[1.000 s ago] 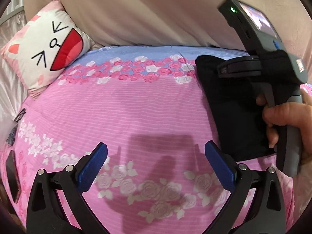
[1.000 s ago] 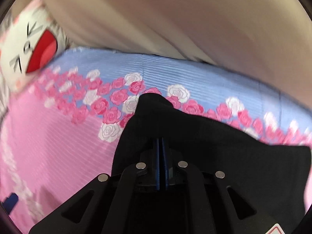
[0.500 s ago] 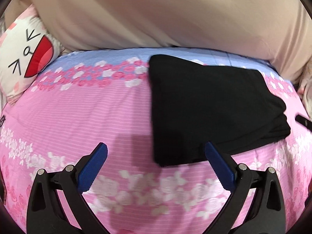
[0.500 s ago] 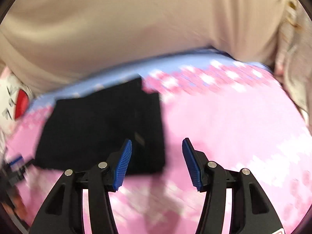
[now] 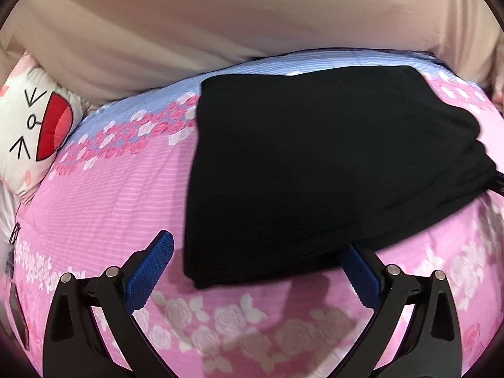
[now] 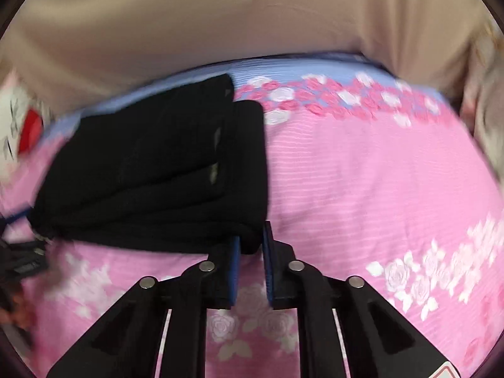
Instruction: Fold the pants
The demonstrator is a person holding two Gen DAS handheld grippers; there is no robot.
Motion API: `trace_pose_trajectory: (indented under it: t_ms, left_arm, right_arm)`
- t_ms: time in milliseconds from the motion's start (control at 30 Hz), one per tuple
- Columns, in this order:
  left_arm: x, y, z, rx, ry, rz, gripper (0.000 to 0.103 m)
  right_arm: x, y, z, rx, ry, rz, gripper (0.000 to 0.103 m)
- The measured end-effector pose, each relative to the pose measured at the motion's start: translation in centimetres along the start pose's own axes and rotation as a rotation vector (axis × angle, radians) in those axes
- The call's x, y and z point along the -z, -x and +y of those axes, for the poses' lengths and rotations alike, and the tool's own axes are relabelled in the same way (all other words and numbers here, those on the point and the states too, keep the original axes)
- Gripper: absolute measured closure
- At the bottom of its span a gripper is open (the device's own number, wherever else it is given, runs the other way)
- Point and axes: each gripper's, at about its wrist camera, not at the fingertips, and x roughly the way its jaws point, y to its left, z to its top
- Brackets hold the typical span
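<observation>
Pants: your black pants (image 5: pixel 318 170) lie folded into a thick rectangle on the bed, toward its far side, with the far edge over the blue band of the bedspread. In the right wrist view the same pants (image 6: pixel 157 170) show stacked layers along their near edge and a stepped right end.

Left gripper: your left gripper (image 5: pixel 255 271) has its jaws spread wide, holding nothing. The near left corner of the pants sits between the two blue pads; the right pad (image 5: pixel 359 277) is at the near edge of the cloth, the left pad is over bare bedspread.

Right gripper: your right gripper (image 6: pixel 250 267) has its jaws drawn in to a narrow gap, with the near right corner of the folded pants reaching into that gap. Whether the pads actually pinch the cloth you cannot tell from this view, which is blurred.

Bedspread: the pink bedspread (image 5: pixel 104 195) carries rose prints, white ones near you and pink ones along the blue band at the far side; it is also seen on the right of the pants in the other view (image 6: pixel 378 173).

Pillow: a white cartoon-face pillow (image 5: pixel 34 135) with a red open mouth rests at the far left corner of the bed, well apart from the pants.

Backdrop: a beige cloth (image 5: pixel 252 22) hangs behind the bed.
</observation>
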Motion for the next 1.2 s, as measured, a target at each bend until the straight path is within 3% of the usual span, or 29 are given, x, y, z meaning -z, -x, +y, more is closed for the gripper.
trace_pose_trajectory:
  t_ms: [100,200,300,433,467,600,767,833,967,1133,1167,1200]
  left_arm:
    - [-0.1,-0.5,0.9,0.031,0.031,0.016,0.005]
    - [-0.1,-0.3,0.8,0.025,0.027,0.016,0.005]
    - [-0.1,0.1,0.5,0.011,0.012,0.013,0.005]
    - [0.0,0.8,0.3,0.025,0.022,0.02,0.005]
    - [0.0,0.9,0.3,0.029,0.024,0.021,0.005]
    - [0.0,1.9,1.1,0.092,0.055,0.011,0.005]
    - [-1.2,1.1,4.0,0.321,0.21,0.0,0.005]
    - [-1.9,-0.3,4.5,0.374,0.26,0.028,0.005]
    - [-2.3,-3.4,4.1,0.397,0.302,0.119,0.005]
    - [-2.2,-3.1,3.9,0.439,0.324,0.095,0.005]
    - [-2.4,-3.2,3.8,0.438,0.321,0.094,0.005]
    - [-2.4,-3.1,3.7,0.429,0.315,0.091,0.01]
  right_arm:
    - [1.1,-0.5,0.1,-0.005,0.0,0.014,0.095]
    - [1.2,1.5,0.1,-0.03,-0.026,-0.026,0.094]
    - [0.7,2.8,-0.3,-0.077,-0.058,-0.044,0.084]
    - [-0.9,2.9,-0.4,-0.144,-0.109,-0.056,0.044]
    - [-1.3,2.6,-0.4,-0.157,-0.116,-0.06,0.041]
    - [-2.9,0.5,-0.6,-0.183,-0.144,-0.03,0.04]
    - [-3.7,-2.7,-1.3,-0.262,-0.222,0.026,0.037]
    - [-3.7,-3.8,-1.9,-0.312,-0.274,0.051,0.034]
    - [-3.3,-4.8,-2.4,-0.396,-0.352,0.071,0.031]
    - [-3.1,-4.9,-2.8,-0.483,-0.434,0.072,0.027]
    - [-3.1,-5.0,-2.5,-0.474,-0.424,0.065,0.03]
    - [-3.2,-5.2,-2.1,-0.448,-0.395,0.063,0.055]
